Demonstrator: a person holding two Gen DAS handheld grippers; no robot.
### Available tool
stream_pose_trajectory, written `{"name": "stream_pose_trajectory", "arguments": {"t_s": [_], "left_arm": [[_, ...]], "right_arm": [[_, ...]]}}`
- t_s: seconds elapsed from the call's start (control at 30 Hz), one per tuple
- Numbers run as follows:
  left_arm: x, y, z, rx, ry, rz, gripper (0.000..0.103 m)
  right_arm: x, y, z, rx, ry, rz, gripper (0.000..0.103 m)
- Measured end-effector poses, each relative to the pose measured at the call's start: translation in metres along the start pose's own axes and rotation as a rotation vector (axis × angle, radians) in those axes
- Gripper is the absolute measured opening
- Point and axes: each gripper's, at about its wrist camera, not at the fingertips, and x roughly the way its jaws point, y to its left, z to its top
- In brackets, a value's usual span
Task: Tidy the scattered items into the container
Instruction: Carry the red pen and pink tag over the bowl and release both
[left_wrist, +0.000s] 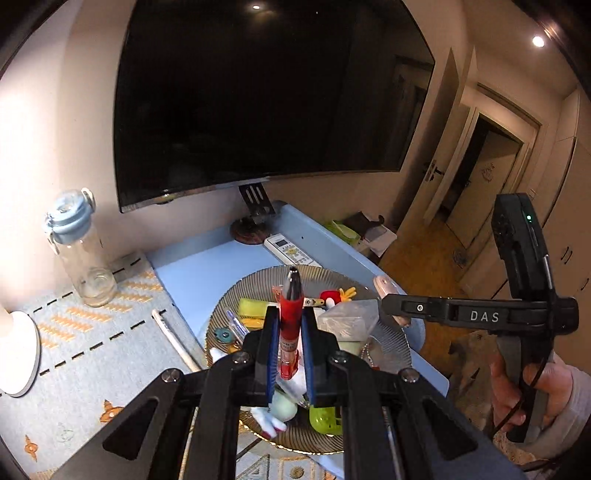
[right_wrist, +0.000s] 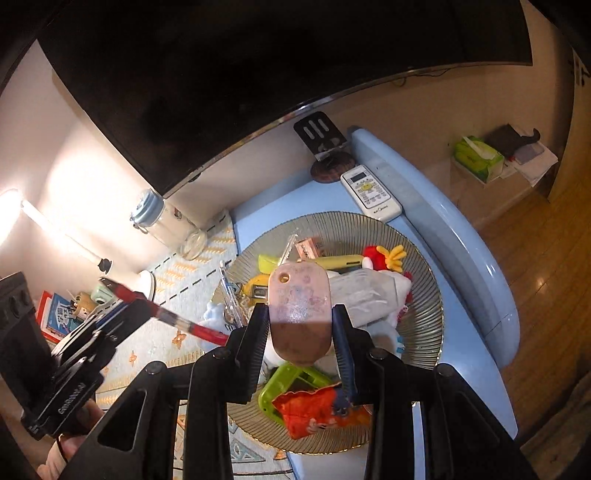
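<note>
The left hand-held gripper (left_wrist: 290, 339) is clamped on a red pen (left_wrist: 290, 325), its silver tip pointing away from the camera, held in the air above the ribbed round plate (left_wrist: 258, 275). The right hand-held gripper (right_wrist: 300, 325) grips a pink oval case (right_wrist: 299, 306) between its pads, also suspended over the plate (right_wrist: 424, 295).

The plate sits on a blue mat (right_wrist: 288, 201) at the right end of the tabletop and already carries a mixed pile: a green clip-like item (right_wrist: 280, 384), a red snack packet (right_wrist: 317, 410), a red and yellow plush toy (right_wrist: 384, 256), a clear plastic bag (right_wrist: 362, 295) and a yellow marker (right_wrist: 340, 261).

A white remote control (right_wrist: 370, 192) lies on the mat beyond the plate's far rim. A glass bottle with a blue lid (left_wrist: 79, 251) stands on the patterned cloth (left_wrist: 92, 332) toward the left. A white pen-like item (left_wrist: 173, 339) lies on the cloth just beside the mat's left edge.
</note>
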Motion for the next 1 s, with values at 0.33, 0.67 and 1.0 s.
{"name": "stream_pose_trajectory", "arguments": {"t_s": [0.33,0.67,1.0], "left_arm": [[0.042,-0.01,-0.003,-0.011,0.041,-0.011,0.008],[0.062,0.001,-0.006,-0.071,0.057,-0.001,0.009],[0.074,0.018,-0.014,-0.163,0.11,0.008,0.062]], "right_arm": [[0.015,0.002,-0.009,-0.067,0.073,0.031,0.035],[0.033,0.007,-0.017,-0.096,0.148,0.032,0.035],[0.039,0.01,-0.018,-0.08,0.185,0.021,0.039]]}}
